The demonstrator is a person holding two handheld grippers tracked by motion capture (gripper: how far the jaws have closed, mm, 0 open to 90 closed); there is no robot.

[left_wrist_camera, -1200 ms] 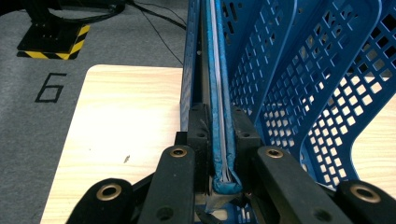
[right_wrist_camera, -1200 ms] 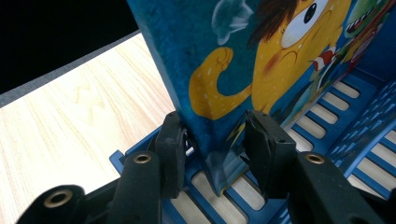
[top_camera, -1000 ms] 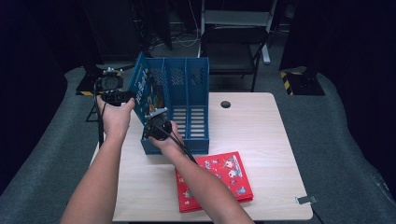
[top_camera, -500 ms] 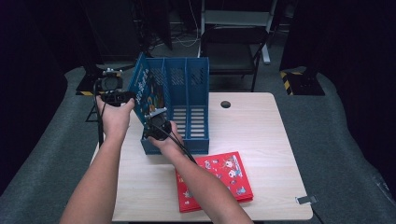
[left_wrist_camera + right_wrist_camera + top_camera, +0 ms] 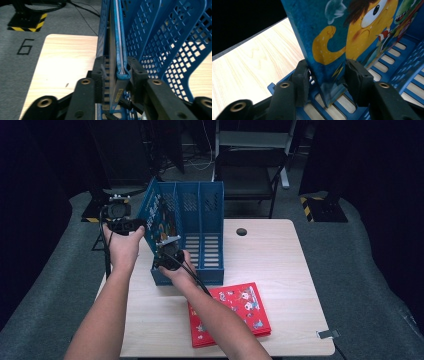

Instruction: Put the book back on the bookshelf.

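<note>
A blue picture book (image 5: 159, 217) stood on edge in the leftmost compartment of a blue file rack (image 5: 200, 227) on the wooden table (image 5: 270, 265), leaning against the rack's outer wall, as a person worked two grippers around it. The left gripper (image 5: 116, 72) straddled both the book's spine and the rack's left wall; its jaws had just been opening and its pads no longer clearly pressed on either. The right gripper (image 5: 327, 77) bracketed the book's lower corner, its jaws likewise just opening, with gaps showing on both sides of the cover. With neither grip firm, the book seemed liable to tip sideways or slide along the slotted floor, and a jaw catching the cover on withdrawal could drag it out. A red book (image 5: 230, 312) lay flat near the table's front edge.
</note>
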